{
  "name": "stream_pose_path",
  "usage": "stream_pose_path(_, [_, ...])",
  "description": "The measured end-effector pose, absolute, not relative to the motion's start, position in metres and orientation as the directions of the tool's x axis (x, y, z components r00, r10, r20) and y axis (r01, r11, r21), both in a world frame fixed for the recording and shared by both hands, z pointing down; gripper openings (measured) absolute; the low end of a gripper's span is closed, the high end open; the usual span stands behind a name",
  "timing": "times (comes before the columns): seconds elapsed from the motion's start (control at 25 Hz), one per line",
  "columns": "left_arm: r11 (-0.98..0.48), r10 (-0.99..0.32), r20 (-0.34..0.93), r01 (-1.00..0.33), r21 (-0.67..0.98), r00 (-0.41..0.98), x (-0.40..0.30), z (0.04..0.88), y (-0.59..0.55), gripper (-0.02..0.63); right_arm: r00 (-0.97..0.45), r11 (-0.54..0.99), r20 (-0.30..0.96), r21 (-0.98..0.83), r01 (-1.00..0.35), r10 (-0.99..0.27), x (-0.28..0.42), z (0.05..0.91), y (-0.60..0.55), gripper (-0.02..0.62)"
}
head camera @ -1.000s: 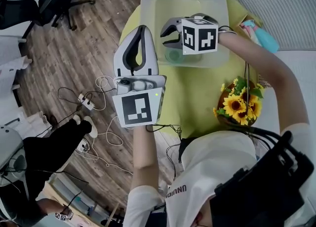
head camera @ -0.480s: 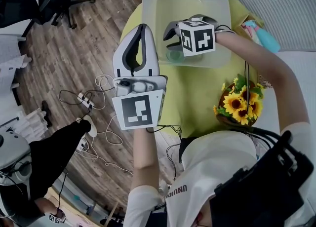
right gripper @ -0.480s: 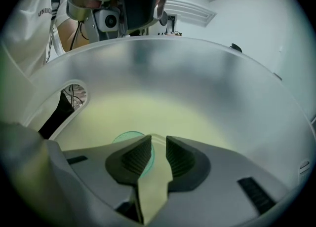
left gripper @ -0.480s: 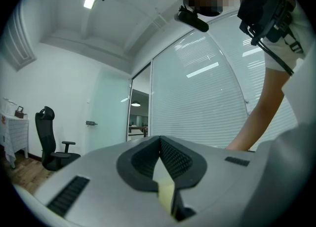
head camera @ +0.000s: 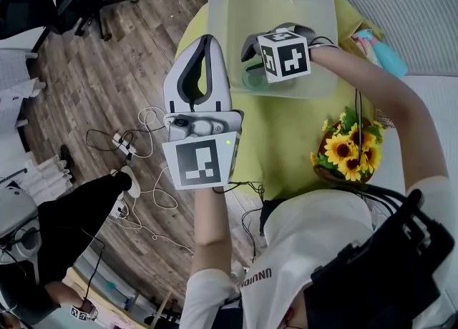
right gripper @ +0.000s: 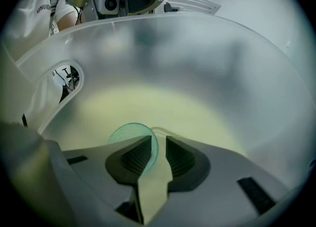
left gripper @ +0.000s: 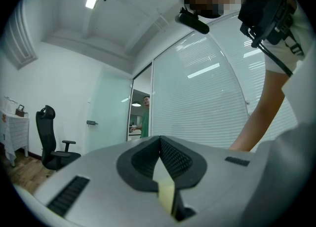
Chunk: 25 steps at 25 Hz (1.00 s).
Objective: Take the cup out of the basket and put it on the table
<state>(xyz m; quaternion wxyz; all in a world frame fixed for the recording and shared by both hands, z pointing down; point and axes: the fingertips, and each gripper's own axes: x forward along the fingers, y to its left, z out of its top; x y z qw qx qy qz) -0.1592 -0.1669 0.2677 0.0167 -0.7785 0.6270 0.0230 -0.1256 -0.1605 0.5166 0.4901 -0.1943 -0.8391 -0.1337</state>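
Right gripper [right gripper: 159, 147]: inside translucent basket [right gripper: 207, 58], jaws a narrow gap apart astride wall of green cup [right gripper: 127, 134] on basket floor, not yet clamped; step, grasping; next, by judgement, pinch wall, lift clear of rim, set on table [head camera: 286, 141]; left gripper [left gripper: 159, 142] pinched together, empty.

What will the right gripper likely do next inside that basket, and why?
Probably close. The right gripper is down in the basket, with its jaws either side of the rim of the green cup and a gap left, so the cup isn't gripped yet.
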Motion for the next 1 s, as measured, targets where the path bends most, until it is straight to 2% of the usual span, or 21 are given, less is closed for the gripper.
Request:
stream_pose_path(0.24, [-0.211,-0.976,-0.056,-0.977,0.008,0.211,-0.162,0.267,-0.166,0.014,-0.409,0.881,0.891,0.019,0.472,0.2,-0.123,0.524,-0.157,0.101])
stream_pose_path(0.48, [-0.212,-0.976,-0.056,-0.977,0.006,0.212,-0.162,0.269,-0.167,0.014,-0.41,0.884,0.893,0.032,0.467,0.184,-0.124,0.526,-0.159,0.044])
stream_pose_path(1.0, [-0.199,-0.979,-0.058,-0.98,0.013,0.198,-0.166,0.266,-0.165,0.014,-0.438,0.889,0.883,0.057,0.455,0.168,-0.128,0.514,-0.163,0.038])
